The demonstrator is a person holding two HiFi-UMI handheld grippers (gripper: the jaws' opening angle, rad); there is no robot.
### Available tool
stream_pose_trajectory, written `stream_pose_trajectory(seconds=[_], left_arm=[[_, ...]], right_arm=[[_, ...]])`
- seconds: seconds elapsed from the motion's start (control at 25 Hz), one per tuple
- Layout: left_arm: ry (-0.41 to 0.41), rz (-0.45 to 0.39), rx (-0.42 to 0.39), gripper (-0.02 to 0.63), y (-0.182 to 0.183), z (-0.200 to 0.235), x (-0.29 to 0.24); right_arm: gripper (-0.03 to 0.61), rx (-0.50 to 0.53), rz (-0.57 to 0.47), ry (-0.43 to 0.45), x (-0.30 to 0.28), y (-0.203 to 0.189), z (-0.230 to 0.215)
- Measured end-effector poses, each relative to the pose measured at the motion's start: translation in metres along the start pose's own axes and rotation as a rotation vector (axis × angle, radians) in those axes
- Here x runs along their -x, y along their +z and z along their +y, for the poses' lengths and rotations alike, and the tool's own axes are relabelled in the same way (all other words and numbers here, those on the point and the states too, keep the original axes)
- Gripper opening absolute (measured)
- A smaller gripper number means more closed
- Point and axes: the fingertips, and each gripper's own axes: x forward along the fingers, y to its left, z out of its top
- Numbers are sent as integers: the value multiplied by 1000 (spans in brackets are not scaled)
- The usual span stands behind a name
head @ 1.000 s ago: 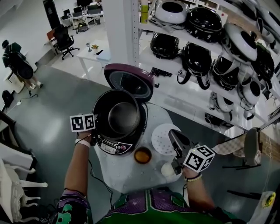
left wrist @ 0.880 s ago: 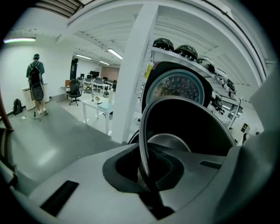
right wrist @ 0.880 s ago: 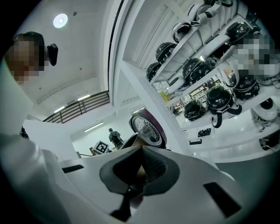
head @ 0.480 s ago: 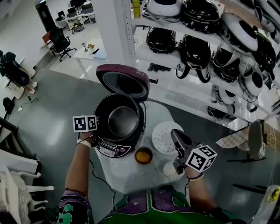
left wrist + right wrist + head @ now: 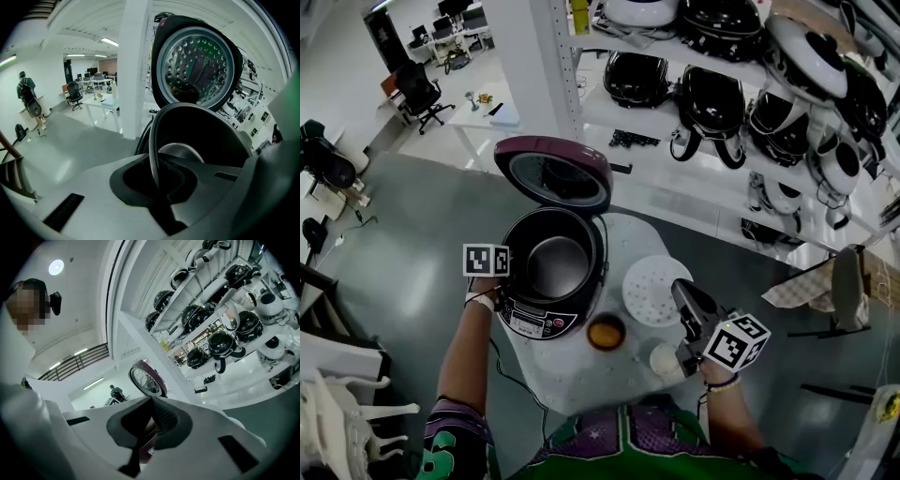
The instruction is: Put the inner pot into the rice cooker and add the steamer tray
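Note:
The rice cooker (image 5: 534, 319) stands on a small white table (image 5: 581, 380) with its maroon lid (image 5: 553, 173) tipped up. The dark inner pot (image 5: 558, 264) sits low inside its body. My left gripper (image 5: 508, 267) is shut on the pot's left rim; in the left gripper view the thin rim (image 5: 152, 140) runs between the closed jaws of that gripper (image 5: 157, 180), under the lid's perforated plate (image 5: 194, 68). The white perforated steamer tray (image 5: 652, 289) lies flat to the cooker's right. My right gripper (image 5: 680, 289) hovers at the tray's right edge, shut and empty, as the right gripper view also shows (image 5: 151, 420).
An orange bowl (image 5: 606, 332) and a white cup (image 5: 664, 361) sit at the table's front. White shelving (image 5: 722, 141) with several other cookers stands behind. A person (image 5: 323, 164) is far off at the left, near office chairs and desks.
The left gripper has sunk with the inner pot, which now sits deeper in the cooker body. The right gripper has drifted slightly lower beside the tray.

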Motion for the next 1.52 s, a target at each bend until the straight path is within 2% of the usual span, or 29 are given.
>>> stream_pose_trajectory(seconds=[0.24, 0.52, 0.68, 0.76, 1.24, 1.52], left_arm=[[20, 47, -25, 34, -7, 3, -13], [17, 53, -32, 51, -5, -2, -17], [52, 77, -73, 55, -10, -2, -15], [68, 89, -88, 89, -15, -2, -13], [94, 1, -73, 103, -26, -3, 29], [44, -66, -67, 103, -48, -23, 71]], right_arm=[[6, 22, -2, -3, 5, 1, 3], [6, 32, 1, -13, 12, 3, 4], [6, 33, -9, -1, 16, 4, 7], [6, 32, -14, 1, 19, 4, 8], [6, 47, -18, 22, 35, -5, 34], [6, 68, -28, 36, 50, -13, 62]])
